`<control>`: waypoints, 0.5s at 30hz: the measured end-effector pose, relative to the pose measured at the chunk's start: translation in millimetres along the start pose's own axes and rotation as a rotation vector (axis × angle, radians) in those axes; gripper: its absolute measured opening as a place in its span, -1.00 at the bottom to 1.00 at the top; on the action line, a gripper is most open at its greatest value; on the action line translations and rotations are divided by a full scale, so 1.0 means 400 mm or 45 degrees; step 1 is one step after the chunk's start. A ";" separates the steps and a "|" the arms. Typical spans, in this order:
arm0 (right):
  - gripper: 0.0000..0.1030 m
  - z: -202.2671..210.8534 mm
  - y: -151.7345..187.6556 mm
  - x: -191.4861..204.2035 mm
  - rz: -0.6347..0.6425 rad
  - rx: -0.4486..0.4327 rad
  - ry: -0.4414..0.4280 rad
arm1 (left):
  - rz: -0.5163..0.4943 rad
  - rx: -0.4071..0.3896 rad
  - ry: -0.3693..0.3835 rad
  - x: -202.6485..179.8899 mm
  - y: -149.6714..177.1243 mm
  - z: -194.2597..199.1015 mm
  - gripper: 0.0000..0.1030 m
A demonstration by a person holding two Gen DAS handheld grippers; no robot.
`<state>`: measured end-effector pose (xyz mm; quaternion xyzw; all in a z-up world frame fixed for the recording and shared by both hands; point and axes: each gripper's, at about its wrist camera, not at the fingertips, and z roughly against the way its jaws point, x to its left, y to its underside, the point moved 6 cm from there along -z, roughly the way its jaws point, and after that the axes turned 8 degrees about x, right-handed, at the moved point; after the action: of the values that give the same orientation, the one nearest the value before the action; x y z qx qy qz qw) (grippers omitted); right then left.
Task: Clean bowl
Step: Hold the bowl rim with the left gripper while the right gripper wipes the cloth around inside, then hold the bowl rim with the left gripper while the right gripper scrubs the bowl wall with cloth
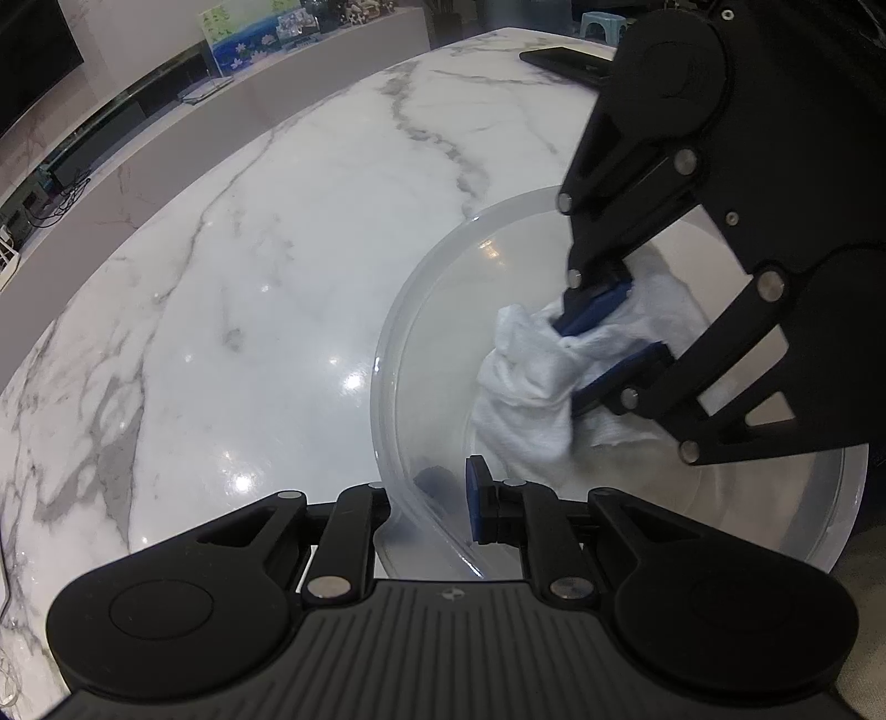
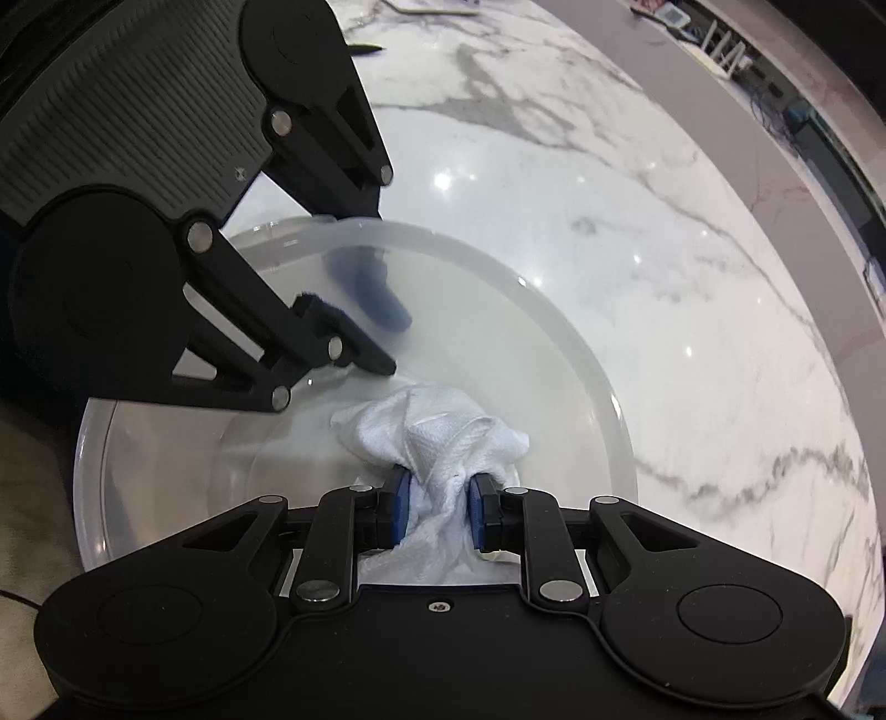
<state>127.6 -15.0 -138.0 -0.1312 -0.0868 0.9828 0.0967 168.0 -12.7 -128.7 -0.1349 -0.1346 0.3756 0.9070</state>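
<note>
Gripping one bowl (image 1: pixel 398 354), one cloth (image 2: pixel 437 437).

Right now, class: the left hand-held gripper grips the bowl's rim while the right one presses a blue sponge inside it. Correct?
Not quite. The right hand-held gripper holds a white cloth, not a blue sponge; the right wrist view shows it. The left hand-held gripper does grip the bowl by its rim.

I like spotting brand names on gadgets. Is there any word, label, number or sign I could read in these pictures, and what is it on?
None can be read.
A small embossed mark on the left gripper body: too small to make out.
A picture panel on the far ledge: any print on it is blurred.
A small white device at the counter's far edge: too small to read.
The bowl, the white cloth and the right gripper show no lettering.
</note>
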 end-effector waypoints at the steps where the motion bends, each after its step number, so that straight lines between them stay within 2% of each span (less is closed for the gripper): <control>1: -0.64 0.000 -0.003 0.002 0.005 -0.009 0.001 | -0.001 0.000 0.000 0.000 0.000 0.000 -0.76; 6: -0.64 0.000 -0.012 0.002 0.031 -0.054 -0.002 | 0.008 0.002 0.005 0.005 -0.001 -0.002 -0.76; 15: -0.63 -0.001 -0.033 0.019 0.042 -0.070 -0.094 | 0.007 0.004 0.007 0.005 -0.004 -0.003 -0.76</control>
<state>122.8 -0.6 -137.4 -0.0988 -0.1150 0.9857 0.0735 170.9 -12.6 -128.8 -0.1349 -0.1311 0.3780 0.9065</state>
